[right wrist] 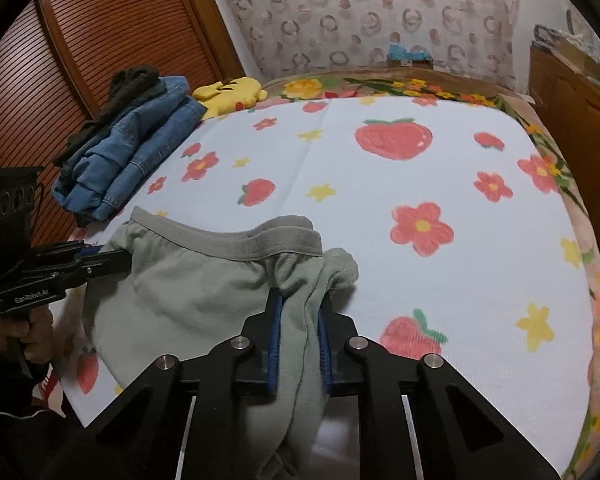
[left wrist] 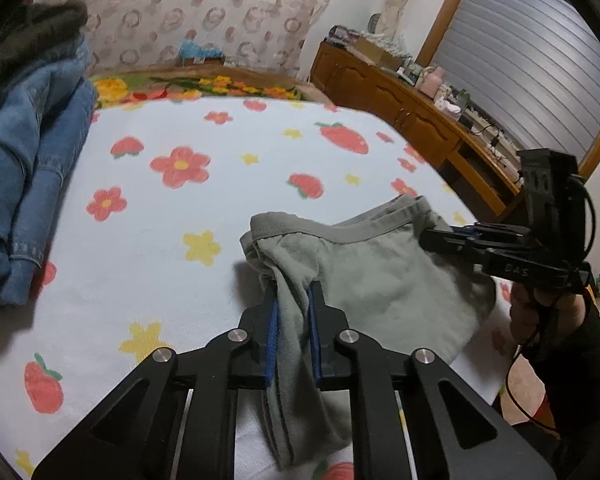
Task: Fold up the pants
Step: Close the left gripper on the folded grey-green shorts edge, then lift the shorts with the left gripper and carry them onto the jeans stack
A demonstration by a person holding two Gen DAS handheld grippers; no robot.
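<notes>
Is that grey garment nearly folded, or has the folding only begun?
Only begun, it seems. Done: the left gripper and the right gripper are each shut on a bunched side of the grey-green pants below the waistband. In hand: holding them over the flowered sheet. Left: no neat fold shows yet.

The pants (left wrist: 380,280) are pale grey-green with a darker grey waistband (right wrist: 260,240), and both black grippers, left (left wrist: 292,300) and right (right wrist: 300,308), carry blue pads (left wrist: 273,340). The sheet (right wrist: 360,184) is white, printed with red strawberries, red flowers with yellow centres, and small yellow flowers. The jeans (right wrist: 132,156) are blue denim, the plush (right wrist: 230,92) yellow, the curtain (left wrist: 188,12) pale with brownish rings.
</notes>
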